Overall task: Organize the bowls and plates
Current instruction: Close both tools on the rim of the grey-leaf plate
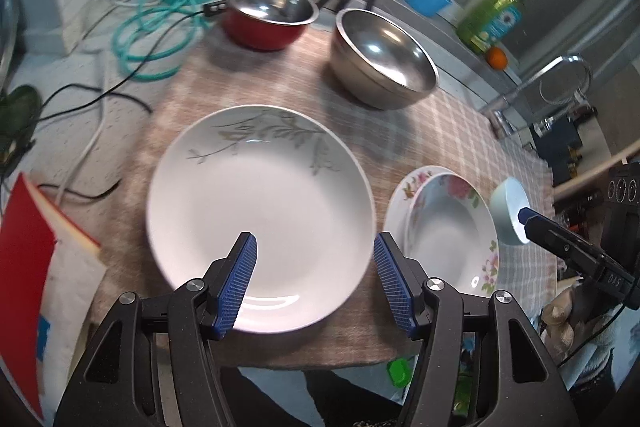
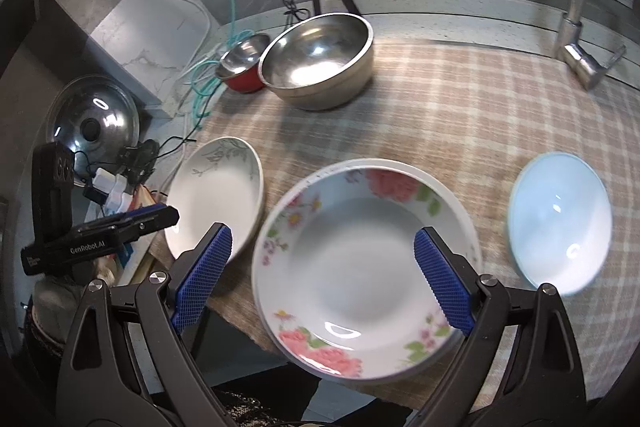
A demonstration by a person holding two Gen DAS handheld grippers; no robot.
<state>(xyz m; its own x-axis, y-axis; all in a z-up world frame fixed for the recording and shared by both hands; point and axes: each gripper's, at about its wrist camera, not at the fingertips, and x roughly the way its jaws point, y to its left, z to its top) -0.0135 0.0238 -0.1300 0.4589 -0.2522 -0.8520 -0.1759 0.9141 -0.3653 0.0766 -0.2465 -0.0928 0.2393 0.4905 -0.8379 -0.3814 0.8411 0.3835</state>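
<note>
A checked cloth [image 1: 460, 131] covers the desk, and all the dishes sit on it. The left claw [image 1: 316, 281] hangs above the near rim of a white plate with a grey leaf pattern [image 1: 260, 215]; its blue pads [image 1: 236, 287] stand apart and nothing is pinched between them. That plate lies flat by the near left edge of the desk.

Just to its right, a floral plate [image 2: 360, 267] rests on top of another flowered plate, whose rim [image 1: 412, 183] peeks out behind it. The right claw [image 2: 322, 277] hovers over this stack with its jaws spread wide, one pad on either side of the top plate's bowl as seen from above; neither pad grips it.

A pale blue bowl [image 2: 560, 223] sits further right, apart from the stack.

Toward the far edge of the desk, a large steel bowl [image 2: 320, 63] stands beside a smaller red bowl with a steel inside [image 1: 268, 15], the red one to its left. In the right wrist view the two look to be touching; in the left wrist view a gap shows between them.
</note>
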